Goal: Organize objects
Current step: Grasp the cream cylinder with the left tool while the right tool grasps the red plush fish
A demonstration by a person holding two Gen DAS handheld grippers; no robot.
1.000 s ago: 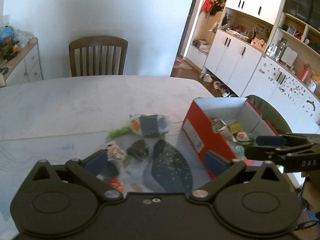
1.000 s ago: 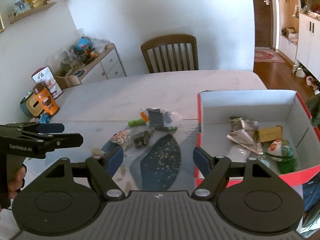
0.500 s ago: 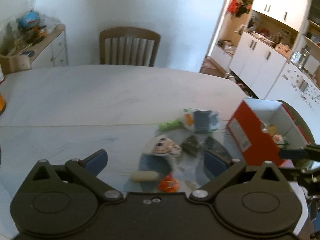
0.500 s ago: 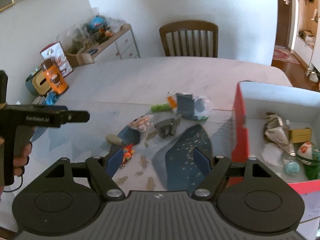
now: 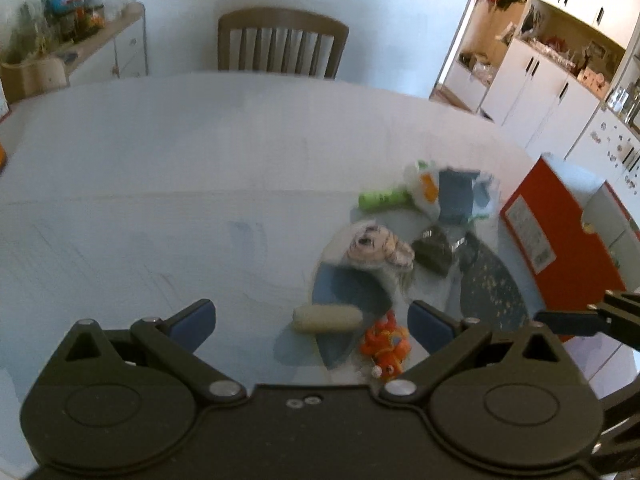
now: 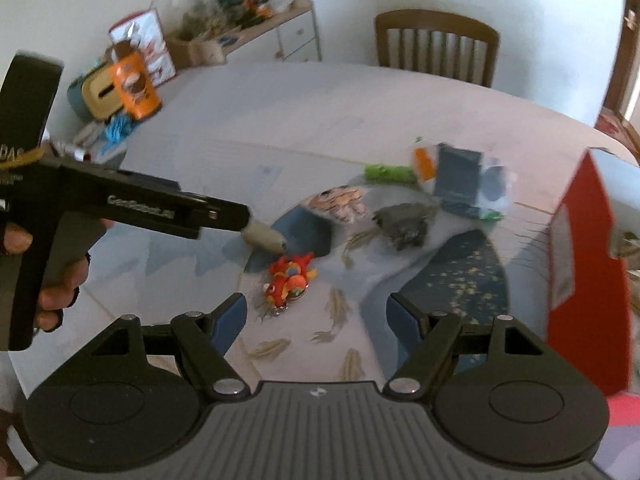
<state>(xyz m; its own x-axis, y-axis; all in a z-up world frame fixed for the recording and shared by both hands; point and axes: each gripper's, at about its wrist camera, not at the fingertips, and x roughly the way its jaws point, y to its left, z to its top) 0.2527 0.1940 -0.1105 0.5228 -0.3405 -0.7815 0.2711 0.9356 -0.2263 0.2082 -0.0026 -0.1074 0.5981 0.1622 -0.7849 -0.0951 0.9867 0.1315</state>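
Beige, a small cylinder [image 5: 327, 318] lying on the table [image 5: 160, 160] beside an orange toy [image 5: 386, 346] is framed by the wide-open, empty left gripper [image 5: 312, 318], while the right gripper [image 6: 318, 316] is likewise held apart; descent and closing appear required before transfer to the red box [image 5: 560, 248].

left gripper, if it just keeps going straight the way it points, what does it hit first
Most likely the small beige roll lying between the open left gripper fingers, with the orange toy just beside it. Depth is hard to judge in this blurred fisheye view.
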